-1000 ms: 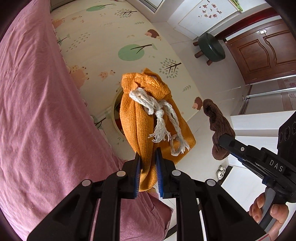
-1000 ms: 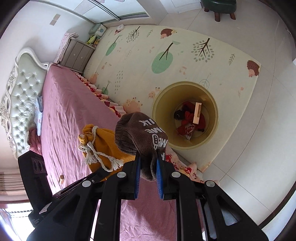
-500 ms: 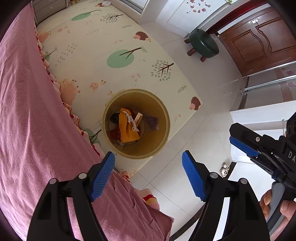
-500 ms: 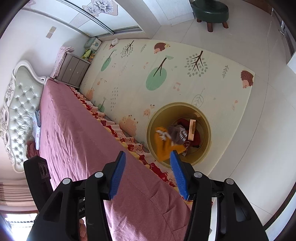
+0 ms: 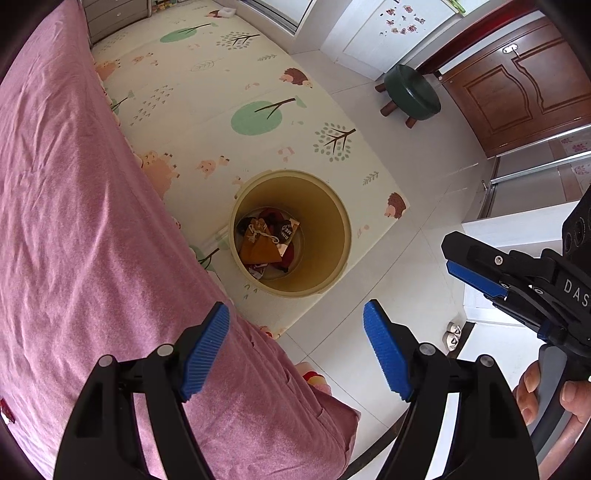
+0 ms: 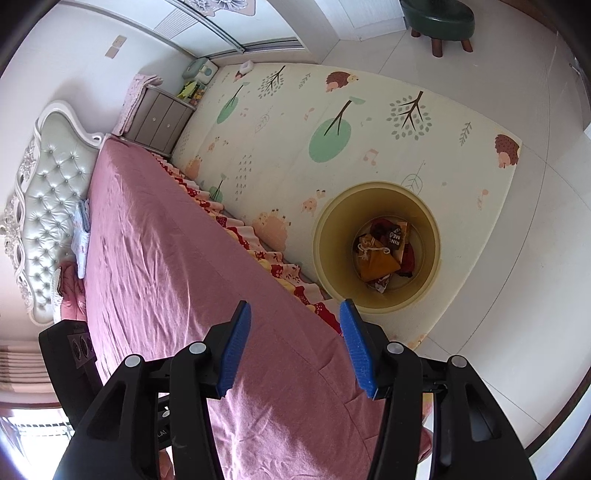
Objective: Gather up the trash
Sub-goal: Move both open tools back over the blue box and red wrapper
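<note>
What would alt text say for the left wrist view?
A yellow bin on a patterned play mat holds an orange pouch and a brown item, seen from above between the open blue pads of the left hand-held gripper. A pink bed fills the left side; the right hand-held gripper shows at right.

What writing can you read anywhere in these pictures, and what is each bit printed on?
"DAS": white letters on the black right gripper, cut off by the picture's edge.
"RIN" and "ME": partial white letters on the dark brown knitted item inside the round yellow bin.
Wall stickers: no readable words.
</note>
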{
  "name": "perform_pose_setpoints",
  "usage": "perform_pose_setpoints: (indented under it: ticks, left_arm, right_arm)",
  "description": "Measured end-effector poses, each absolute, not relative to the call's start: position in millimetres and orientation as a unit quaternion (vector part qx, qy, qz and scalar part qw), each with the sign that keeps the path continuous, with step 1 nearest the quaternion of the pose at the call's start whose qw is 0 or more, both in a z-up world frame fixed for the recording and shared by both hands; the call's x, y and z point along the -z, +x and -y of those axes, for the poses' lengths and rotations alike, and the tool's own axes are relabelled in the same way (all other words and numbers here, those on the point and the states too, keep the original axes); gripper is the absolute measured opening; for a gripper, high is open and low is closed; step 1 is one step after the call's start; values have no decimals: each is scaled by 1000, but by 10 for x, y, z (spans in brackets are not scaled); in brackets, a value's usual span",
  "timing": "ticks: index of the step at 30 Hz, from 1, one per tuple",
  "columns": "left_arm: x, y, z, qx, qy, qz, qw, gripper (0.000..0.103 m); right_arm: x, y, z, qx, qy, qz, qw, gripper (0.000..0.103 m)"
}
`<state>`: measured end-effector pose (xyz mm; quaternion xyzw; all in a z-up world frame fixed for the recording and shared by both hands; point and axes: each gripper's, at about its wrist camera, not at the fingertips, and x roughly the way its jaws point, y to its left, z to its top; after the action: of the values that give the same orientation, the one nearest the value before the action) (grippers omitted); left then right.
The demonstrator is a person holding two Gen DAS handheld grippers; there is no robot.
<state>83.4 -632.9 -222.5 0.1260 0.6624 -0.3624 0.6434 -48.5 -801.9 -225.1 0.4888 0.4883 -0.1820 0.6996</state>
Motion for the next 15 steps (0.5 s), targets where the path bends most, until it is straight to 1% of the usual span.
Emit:
perform_pose_setpoints:
  ticks: [8, 15]
  left_arm:
    - [2040, 897, 5577, 327, 91, -658, 672, 75]
    - [1938, 919, 4637, 281, 54, -655, 699, 75]
  right_arm:
    - [2101, -116, 7306, 122, 449, -522, 715, 50]
    - [2012, 244, 6404, 52, 404, -559, 723, 50]
